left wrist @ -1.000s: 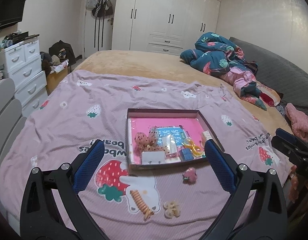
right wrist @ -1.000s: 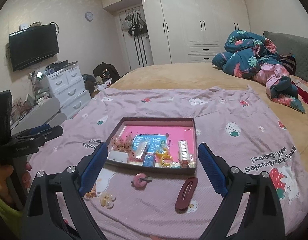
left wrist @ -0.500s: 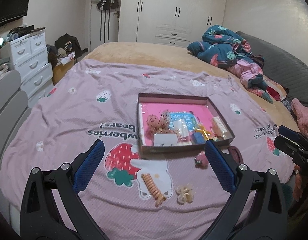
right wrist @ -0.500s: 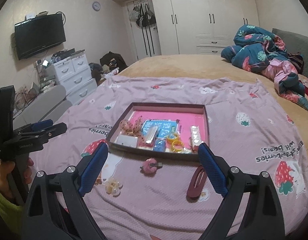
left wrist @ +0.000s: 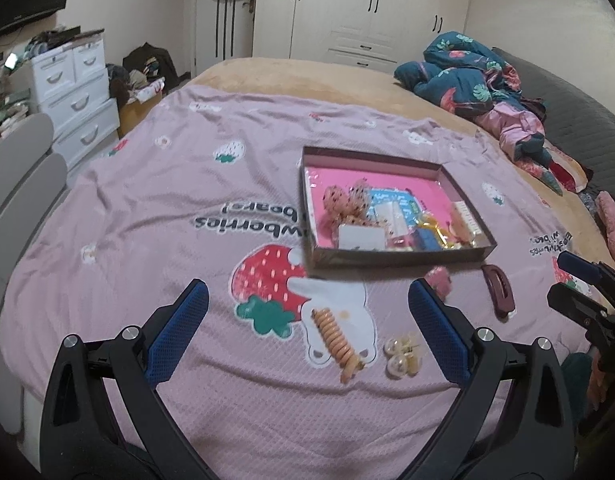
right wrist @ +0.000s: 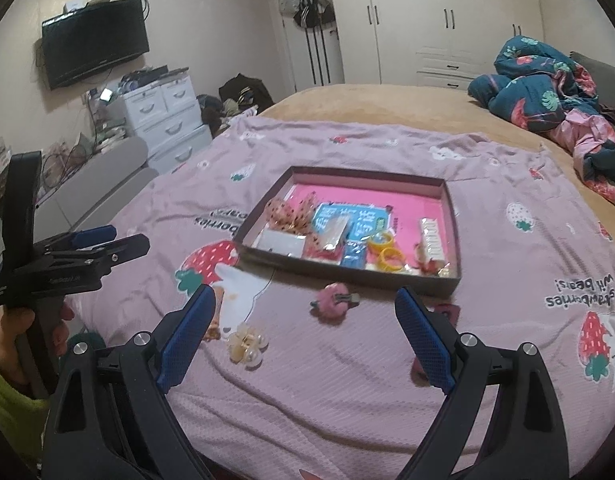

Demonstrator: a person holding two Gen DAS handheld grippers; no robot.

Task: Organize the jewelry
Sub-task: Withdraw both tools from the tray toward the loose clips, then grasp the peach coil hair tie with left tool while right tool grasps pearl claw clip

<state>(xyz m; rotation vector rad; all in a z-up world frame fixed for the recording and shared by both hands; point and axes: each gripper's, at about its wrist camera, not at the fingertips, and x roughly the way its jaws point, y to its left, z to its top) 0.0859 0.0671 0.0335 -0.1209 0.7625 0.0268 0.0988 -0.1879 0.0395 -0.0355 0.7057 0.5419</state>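
- My left gripper [left wrist: 307,316] stands wide apart, nothing between its blue pads [left wrist: 175,332]; it hangs above the near part of the pink sheet [left wrist: 147,208].
- My right gripper [right wrist: 305,332] is likewise spread wide and holds nothing; it hangs over the sheet near the front edge of the bed.
- In the right view the left gripper shows at the left edge, gripped by a hand [right wrist: 11,344]. In the left view the right gripper shows at the right edge.
- Between the left fingers, on the sheet: a coil hair tie [left wrist: 339,340] lying on the printed white bear, and a pearl clip [left wrist: 401,356] just beside it to the right.
- Beyond the right finger of the left gripper: a pink fluffy clip [left wrist: 439,280], partly hidden by that finger, and a maroon hair clip [left wrist: 497,290] further right. Both lie on the sheet, just in front of the tray, outside it.
- In the right view the pink clip [right wrist: 333,304] lies between the fingers; the pearl clip [right wrist: 247,346] lies near the left finger; the maroon clip is mostly hidden behind the right finger.
- The tray [left wrist: 395,258] sits flat on the sheet past these loose pieces. Inside it: a dotted bow [right wrist: 287,212], a white card [right wrist: 281,242], a blue packet [right wrist: 347,218], yellow rings [right wrist: 387,248] and a white comb-like clip [right wrist: 431,240].
- Further out: crumpled bedding [right wrist: 547,92] at the far right of the bed, a drawer unit [right wrist: 167,120] and a wall television [right wrist: 95,40] to the left.
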